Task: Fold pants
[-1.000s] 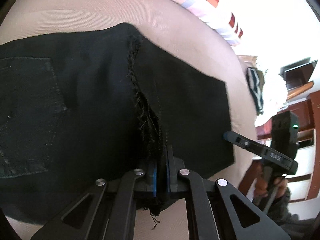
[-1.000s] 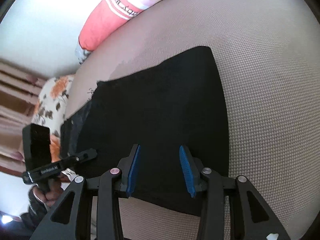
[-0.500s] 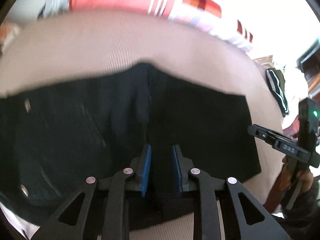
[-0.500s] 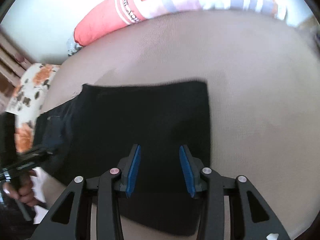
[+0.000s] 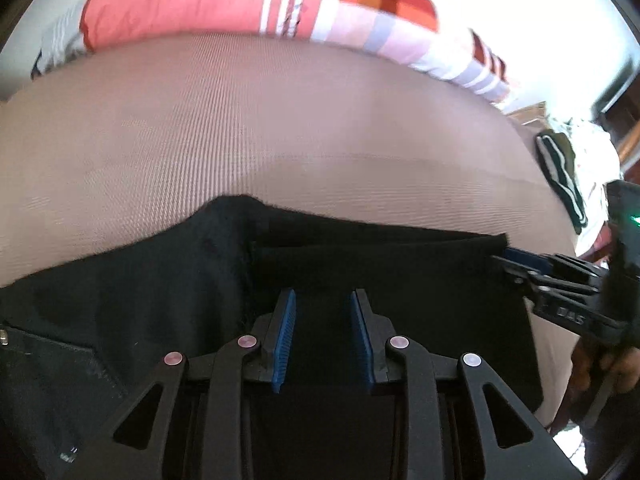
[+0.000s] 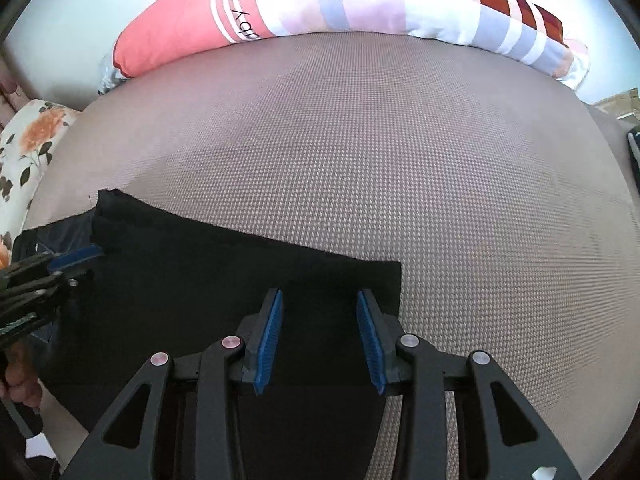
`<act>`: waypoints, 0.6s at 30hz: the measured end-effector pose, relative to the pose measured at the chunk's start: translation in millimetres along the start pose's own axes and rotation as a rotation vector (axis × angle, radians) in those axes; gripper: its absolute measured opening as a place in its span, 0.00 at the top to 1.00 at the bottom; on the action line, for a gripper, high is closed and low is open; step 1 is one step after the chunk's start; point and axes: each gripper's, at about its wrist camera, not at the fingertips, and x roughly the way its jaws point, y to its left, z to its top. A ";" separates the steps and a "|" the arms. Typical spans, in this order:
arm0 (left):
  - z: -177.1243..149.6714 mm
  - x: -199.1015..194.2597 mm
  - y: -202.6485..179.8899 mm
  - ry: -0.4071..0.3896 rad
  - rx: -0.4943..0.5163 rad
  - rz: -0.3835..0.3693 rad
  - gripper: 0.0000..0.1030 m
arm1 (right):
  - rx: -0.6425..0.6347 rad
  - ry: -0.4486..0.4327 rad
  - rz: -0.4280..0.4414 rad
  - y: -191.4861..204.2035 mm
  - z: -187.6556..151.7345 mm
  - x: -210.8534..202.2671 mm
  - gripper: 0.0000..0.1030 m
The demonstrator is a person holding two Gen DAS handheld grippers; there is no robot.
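While the black pants (image 5: 360,280) lie flat on the taupe woven bed cover (image 6: 400,140), near its front edge and well short of the striped bolster pillow (image 6: 320,4) along the far edge, both tools sit over the cloth w/ nothing clamped. Looks like one fold is done: leg end laid over the seat/pocket part on the left side, straight folded edge facing the pillow. Step in hand, my read: release + reposition between folds. Next move prob needs both tools to re-grip an end or edge of the stack and carry it across for a 2nd fold, keeping layers aligned.

Left gripper (image 5: 322,320): jaws spread, have just been opening, cloth under them but no pinch. Right gripper (image 6: 318,320): spread, jaws have closed a touch, near the pants' right corner, no pinch either.

Vs 1 s ago: left was clamped on the frayed hem, now let go; the pants sit lower in both views, more cover visible beyond.
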 end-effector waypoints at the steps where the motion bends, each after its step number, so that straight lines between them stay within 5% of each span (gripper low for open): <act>1: 0.7 -0.8 1.0 -0.017 0.000 -0.005 0.71 | 0.002 0.000 0.000 -0.3 0.3 0.3 0.65; 10: -19.1 -13.6 -4.1 -0.013 0.045 0.027 0.69 | -0.014 -0.017 -0.020 8.9 -8.2 -7.0 0.65; 18: -72.3 -35.1 2.1 0.013 0.048 0.051 0.65 | -0.035 0.032 0.028 20.0 -45.3 -19.7 0.65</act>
